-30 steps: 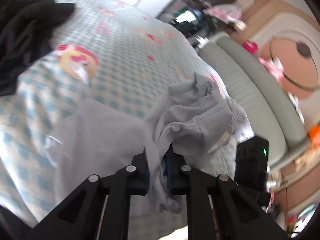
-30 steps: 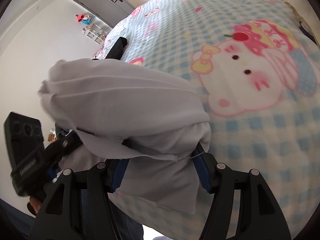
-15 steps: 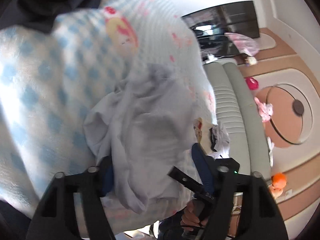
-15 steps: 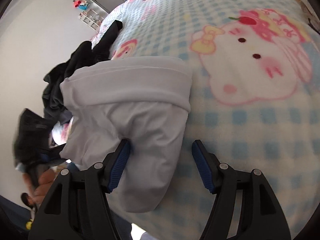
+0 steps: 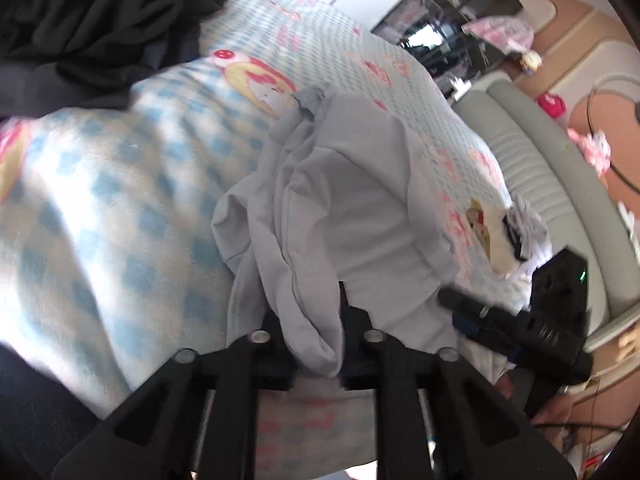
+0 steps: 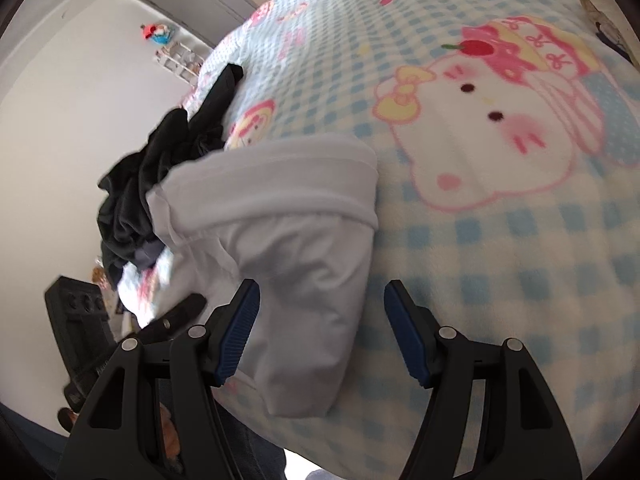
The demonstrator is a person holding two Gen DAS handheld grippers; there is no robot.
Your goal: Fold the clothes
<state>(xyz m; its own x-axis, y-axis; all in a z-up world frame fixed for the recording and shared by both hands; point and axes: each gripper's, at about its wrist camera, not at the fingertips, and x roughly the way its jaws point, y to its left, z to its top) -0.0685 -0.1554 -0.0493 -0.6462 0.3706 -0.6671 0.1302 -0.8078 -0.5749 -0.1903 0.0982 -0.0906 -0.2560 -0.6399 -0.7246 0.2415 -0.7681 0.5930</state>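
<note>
At the lower middle of the frame, our left gripper (image 5: 314, 346) pinches a fold of the grey garment (image 5: 360, 200) lying on the checked bed (image 5: 120, 208). Our right gripper (image 6: 320, 336) stands wide apart, holding nothing, the garment (image 6: 288, 240) between its fingers (image 6: 404, 340); black clothes (image 6: 160, 184) sit upper left.

no readable text, labels, brands or numbers anywhere

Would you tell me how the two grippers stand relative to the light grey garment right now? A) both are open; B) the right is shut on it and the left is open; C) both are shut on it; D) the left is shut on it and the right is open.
D: the left gripper pinches a fold of the light grey garment, while the right gripper has its blue pads spread wide around the cloth.
</note>
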